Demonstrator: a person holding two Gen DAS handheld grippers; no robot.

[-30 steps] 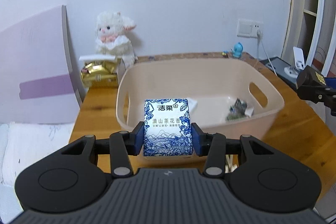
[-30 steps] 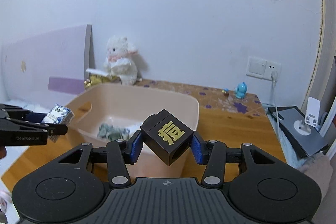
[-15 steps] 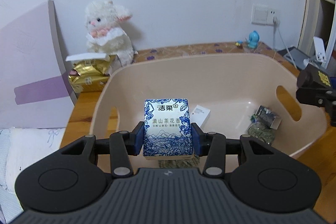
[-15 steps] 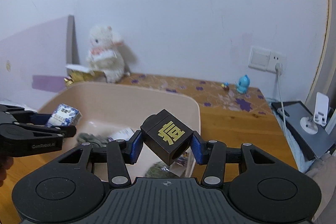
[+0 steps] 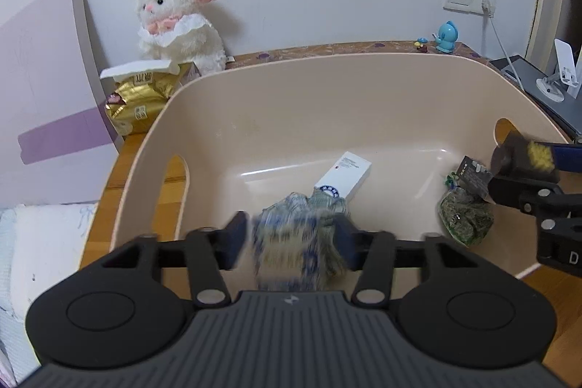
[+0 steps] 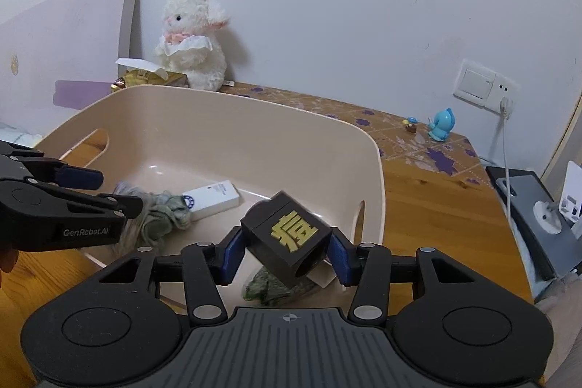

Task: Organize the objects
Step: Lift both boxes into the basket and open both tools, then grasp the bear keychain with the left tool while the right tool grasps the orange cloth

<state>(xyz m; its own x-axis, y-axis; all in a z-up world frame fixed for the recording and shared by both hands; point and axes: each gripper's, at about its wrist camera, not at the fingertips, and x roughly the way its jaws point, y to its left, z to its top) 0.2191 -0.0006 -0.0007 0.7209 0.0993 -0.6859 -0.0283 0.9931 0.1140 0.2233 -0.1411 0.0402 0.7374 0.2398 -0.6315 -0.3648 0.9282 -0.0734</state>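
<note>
Left claw [image 5: 291, 237] stands wide over the bin [image 5: 349, 86], jaws spread, and the blue-and-white tissue pack [image 5: 287, 250] sits blurred between them, touching neither pad as far as the smear lets me tell. It looks to be dropping free. Just beyond the claw lies a crumpled cloth [image 5: 320, 202], and past that a white box [image 5: 343, 175] flat on the bin floor.

Over to the right claw [image 6: 285, 248]: jaws narrow, clamped on the black cube [image 6: 287, 239] with the gold character, tilted corner-down. It hangs above the bin's near right corner, directly over a green packet [image 6: 267, 286] on the floor.

Beyond the bin, a plush lamb [image 5: 178, 20] and gold pack [image 5: 142, 100] sit at the wall; a blue figurine [image 6: 442, 124] stands off to the right on the tabletop [image 6: 429, 206].

The call here, I'd say: lift the left claw straight up, clear of the rim, so nothing snags. For the cube, ease lower before spreading the jaws; it's hard-edged and could bounce off that packet.
</note>
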